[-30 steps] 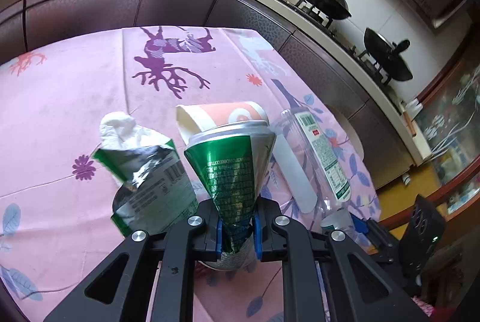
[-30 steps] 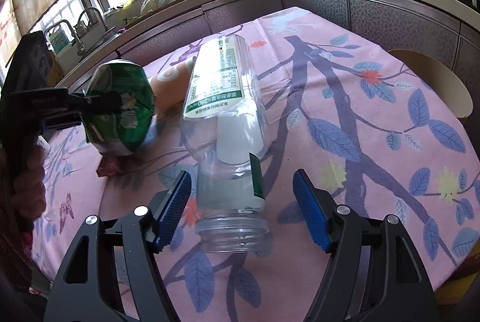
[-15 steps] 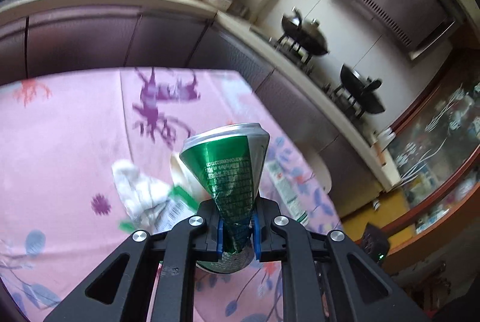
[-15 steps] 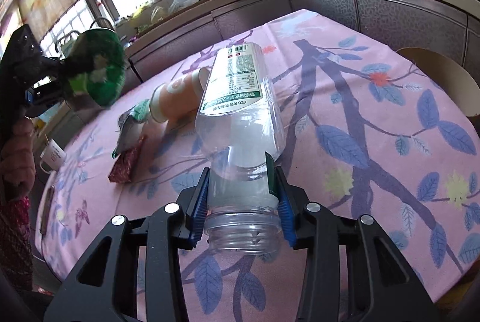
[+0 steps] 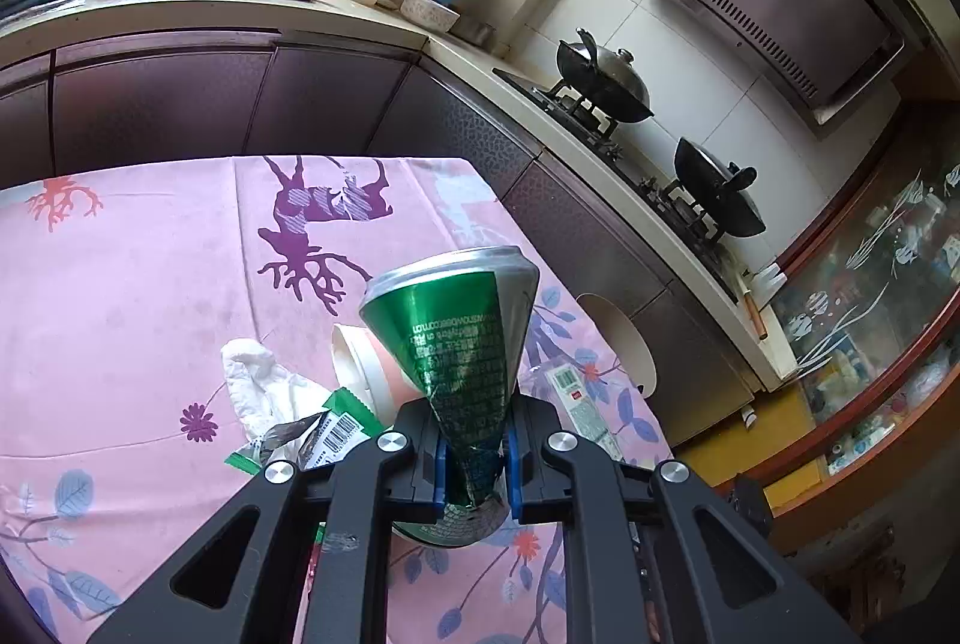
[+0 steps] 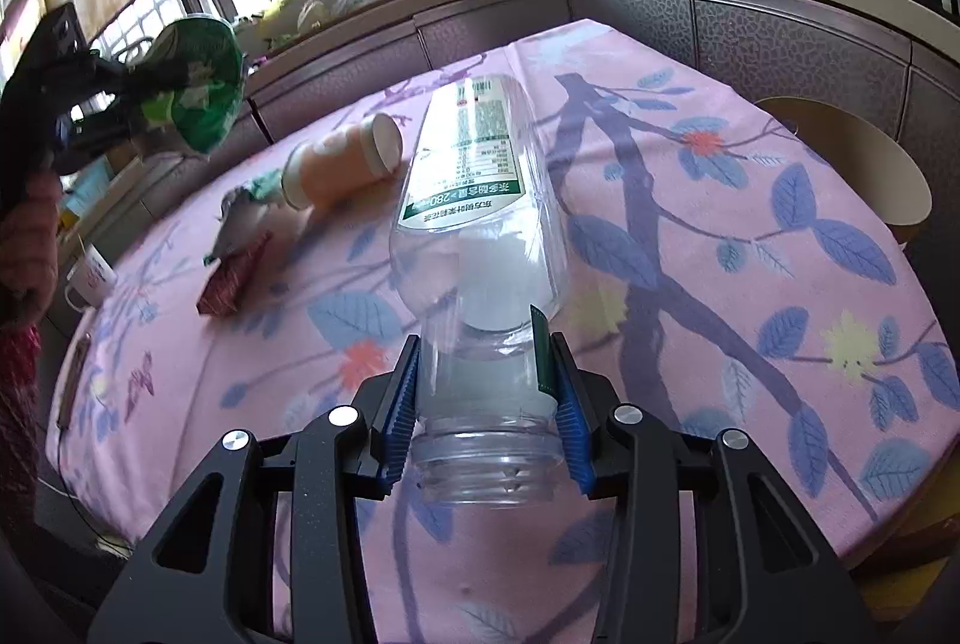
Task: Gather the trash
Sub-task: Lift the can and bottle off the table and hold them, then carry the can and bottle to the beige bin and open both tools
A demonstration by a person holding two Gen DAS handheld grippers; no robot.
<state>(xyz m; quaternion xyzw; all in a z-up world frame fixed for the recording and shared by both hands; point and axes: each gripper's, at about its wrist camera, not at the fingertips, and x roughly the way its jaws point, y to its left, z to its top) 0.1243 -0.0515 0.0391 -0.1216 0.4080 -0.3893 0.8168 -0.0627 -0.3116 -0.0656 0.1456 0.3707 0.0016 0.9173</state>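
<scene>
My left gripper [image 5: 474,455] is shut on a crushed green can [image 5: 456,320], pinched at its flattened middle and held up above the pink tablecloth [image 5: 120,284]. The right wrist view shows that can [image 6: 204,86] in the air at the left. My right gripper [image 6: 486,398] has its blue pads against the neck of a clear plastic bottle [image 6: 480,200] with a green label; its jaws are opening slightly at this moment. A paper cup [image 6: 342,164] lies on its side on the cloth. A white tissue [image 5: 252,380], a green and silver wrapper [image 5: 324,434] and a red wrapper [image 6: 231,278] lie near the cup.
A white mug [image 6: 90,278] stands beyond the table's left edge. A pale round stool [image 6: 852,152] sits past the far right edge. The kitchen counter [image 5: 240,8] with bottles and a stove with two woks [image 5: 606,80] runs behind the table.
The left gripper has lifted the can up off the table. The right jaws have come in from wide apart onto the bottle's neck, and the bottle has shifted with them.
</scene>
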